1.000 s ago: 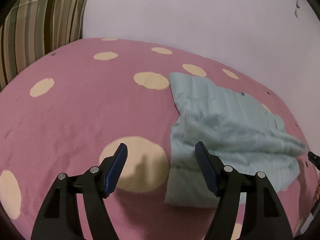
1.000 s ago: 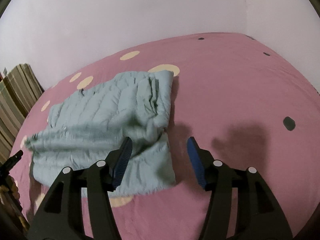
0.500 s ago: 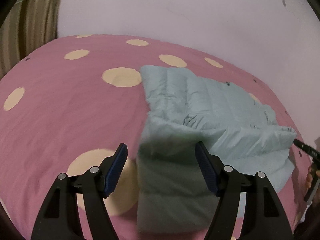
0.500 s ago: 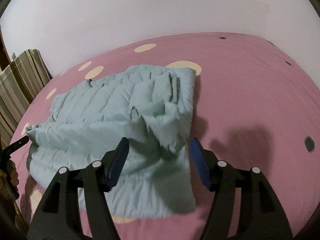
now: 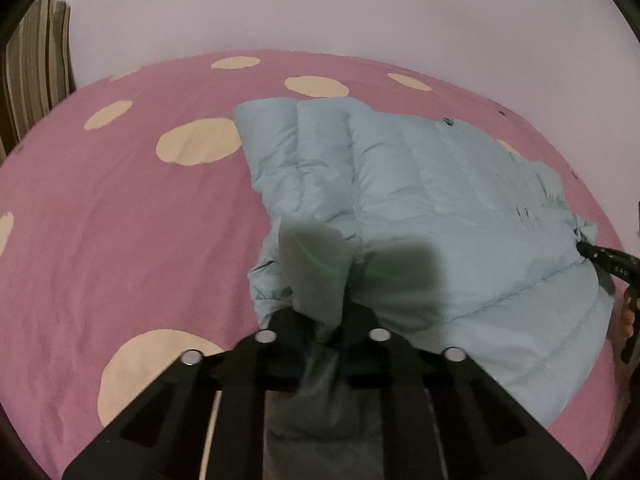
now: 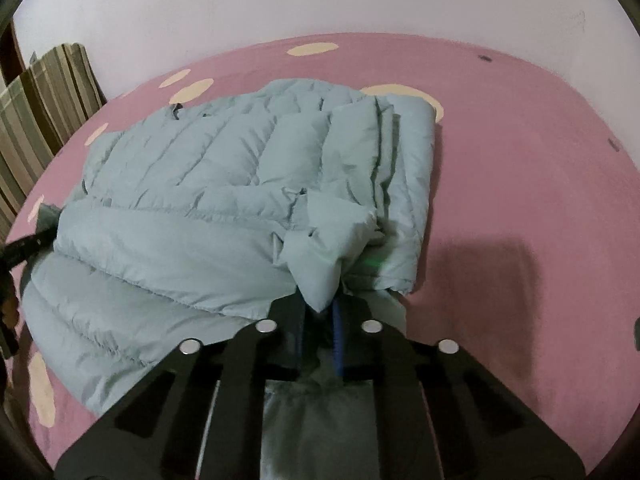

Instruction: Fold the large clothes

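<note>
Bed sheet [image 5: 120, 240]: pink with cream dots, fills most of both wrist views; a pale wall [image 5: 320, 12] stands behind it. A striped cushion [image 6: 44, 108] leans at the sheet's far left edge.

Puffer jacket [image 6: 208, 208]: pale blue, quilted, lies on the sheet partly folded, with one layer doubled over the body. In the right wrist view its near right corner is bunched and drawn toward the camera; in the left wrist view its near left corner is drawn up the same way.

Left gripper [image 5: 326, 312]: pitched steeply down toward the sheet, at the jacket's near left corner. Its jaws have just been closing and now stand narrow, with a wad of jacket fabric pinched between them. The pads themselves are mostly buried in cloth. Its tip also shows at the left edge of the right wrist view, touching the jacket's edge.

Right gripper [image 6: 320, 308]: pitched steeply down likewise, at the jacket's near right corner. Its jaws have just been closing and now stand narrow, clamped on a fold of jacket fabric; one blue pad [image 6: 338, 328] shows beside the cloth. Its dark tip appears at the right edge of the left wrist view, against the jacket's edge, with part of a hand [image 5: 626, 320] just beneath it.
</note>
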### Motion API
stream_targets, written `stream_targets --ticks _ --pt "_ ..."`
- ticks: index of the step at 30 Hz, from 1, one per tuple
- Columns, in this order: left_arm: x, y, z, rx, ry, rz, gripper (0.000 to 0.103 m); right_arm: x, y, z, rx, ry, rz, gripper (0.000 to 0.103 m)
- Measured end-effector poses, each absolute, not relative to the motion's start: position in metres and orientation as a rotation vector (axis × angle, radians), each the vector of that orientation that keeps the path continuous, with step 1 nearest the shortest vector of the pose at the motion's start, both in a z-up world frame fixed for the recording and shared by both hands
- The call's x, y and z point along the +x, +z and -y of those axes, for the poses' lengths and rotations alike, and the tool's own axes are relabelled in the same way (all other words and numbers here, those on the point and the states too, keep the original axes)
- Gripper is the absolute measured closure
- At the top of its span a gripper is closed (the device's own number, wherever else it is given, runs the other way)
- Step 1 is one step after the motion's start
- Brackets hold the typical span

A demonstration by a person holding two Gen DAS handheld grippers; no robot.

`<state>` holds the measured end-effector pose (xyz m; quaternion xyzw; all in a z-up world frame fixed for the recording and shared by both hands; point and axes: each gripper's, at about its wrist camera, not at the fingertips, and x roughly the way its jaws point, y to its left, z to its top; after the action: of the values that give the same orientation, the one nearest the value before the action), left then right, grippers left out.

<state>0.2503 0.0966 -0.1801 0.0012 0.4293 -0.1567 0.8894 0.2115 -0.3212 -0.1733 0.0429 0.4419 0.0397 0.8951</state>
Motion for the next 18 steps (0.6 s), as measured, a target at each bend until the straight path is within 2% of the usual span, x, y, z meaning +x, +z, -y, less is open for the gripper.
stream_targets --ticks 3,10,18 --pt "0.241 -0.169 -0.093 0.036 -0.298 -0.855 0.097 0.202 -0.165 0.316 0.054 0.062 -0.884 0.099" --pt "0.228 -0.112 -0.09 0.044 -0.265 -0.723 0.098 0.182 -0.118 0.322 0.076 0.05 -0.758 0.099" --pt "0.301 -0.064 -0.068 0.068 -0.152 -0.654 0.098 0.245 -0.072 0.33 0.12 0.005 -0.659 0.099"
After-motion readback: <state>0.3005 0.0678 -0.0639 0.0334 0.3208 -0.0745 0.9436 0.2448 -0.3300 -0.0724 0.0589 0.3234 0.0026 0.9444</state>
